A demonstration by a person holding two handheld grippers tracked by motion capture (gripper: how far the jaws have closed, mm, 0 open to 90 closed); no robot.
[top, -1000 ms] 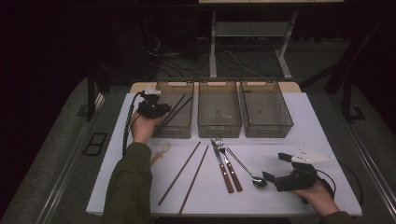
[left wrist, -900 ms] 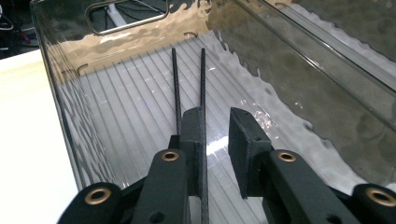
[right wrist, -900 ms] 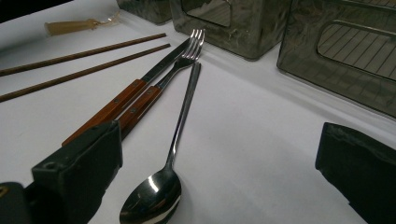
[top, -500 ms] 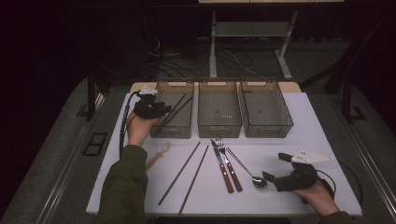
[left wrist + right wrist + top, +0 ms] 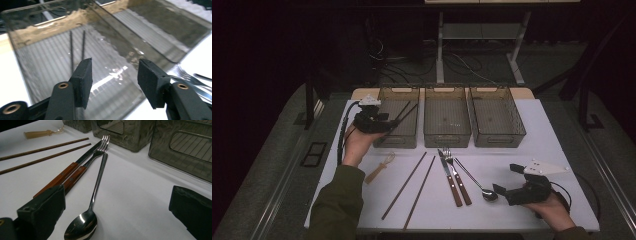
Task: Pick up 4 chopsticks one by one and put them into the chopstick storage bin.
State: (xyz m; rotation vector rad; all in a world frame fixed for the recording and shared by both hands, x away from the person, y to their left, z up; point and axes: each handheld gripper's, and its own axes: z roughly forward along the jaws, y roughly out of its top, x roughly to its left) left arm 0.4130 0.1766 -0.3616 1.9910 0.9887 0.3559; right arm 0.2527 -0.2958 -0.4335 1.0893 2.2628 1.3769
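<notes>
Left claw (image 5: 384,124) hangs at the upper left of the high view, over the near edge of the left bin (image 5: 399,137), and its jaws have just been opening; they now stand about half apart with nothing between them. In the left claw view the two black pads (image 5: 83,78) frame the ribbed floor of that bin (image 5: 45,60), and two dark chopsticks (image 5: 77,47) lie inside it, side by side, running away toward the far wall. From above, those chopsticks (image 5: 404,112) slant across the bin, their tips near its upper right corner.

Right claw (image 5: 507,187) rests low at the lower right of the high view, held in the person's hand on the white table (image 5: 542,135). Its jaws gape wide and grip nothing. A spoon (image 5: 474,182) lies just in front of it, bowl toward the claw; in the right claw view the spoon (image 5: 96,187) lies between the two pads without touching either.

Left of the spoon, a fork (image 5: 457,172) and a knife (image 5: 448,175) with brown wooden handles lie close together. Further left, two more chopsticks (image 5: 412,185) lie on the table, nearly parallel. A small whisk (image 5: 381,167) sits near the left forearm. Middle bin (image 5: 447,135) and right bin (image 5: 499,137) stand in a row beside the left one.
</notes>
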